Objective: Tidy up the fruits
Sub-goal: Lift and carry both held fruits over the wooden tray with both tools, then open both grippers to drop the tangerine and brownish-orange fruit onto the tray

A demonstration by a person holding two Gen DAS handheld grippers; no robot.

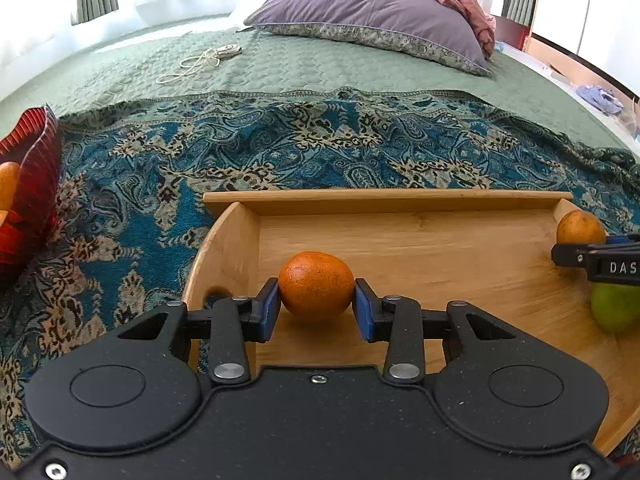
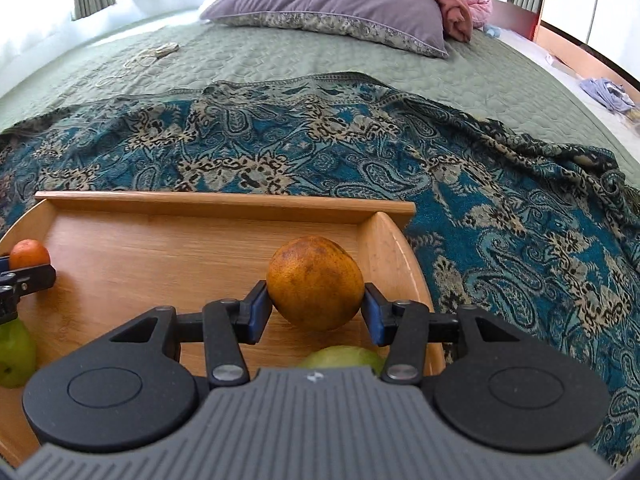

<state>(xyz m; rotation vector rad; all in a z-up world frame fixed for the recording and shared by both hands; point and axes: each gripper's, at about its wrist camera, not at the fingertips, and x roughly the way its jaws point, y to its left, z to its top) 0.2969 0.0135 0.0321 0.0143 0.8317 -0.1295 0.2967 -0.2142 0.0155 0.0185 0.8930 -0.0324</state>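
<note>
A wooden tray [image 1: 400,236] lies on a blue patterned cloth. My left gripper [image 1: 316,308] is shut on a small orange tangerine [image 1: 316,288] low over the tray's left part. My right gripper [image 2: 316,312] is shut on a larger brown-speckled orange [image 2: 316,288] near the tray's right wall [image 2: 392,264]. The speckled orange [image 1: 580,230] and the right gripper's fingers [image 1: 592,262] show at the right edge of the left wrist view. A green fruit [image 1: 616,308] lies on the tray between the grippers. Another green fruit [image 2: 344,356] lies under the right gripper.
A red ribbed bowl [image 1: 32,184] holding a yellow-orange fruit [image 1: 8,184] stands left of the tray. The cloth [image 2: 500,220] covers a green quilted bed. A purple pillow [image 1: 372,12] and a corded device [image 1: 228,51] lie farther back.
</note>
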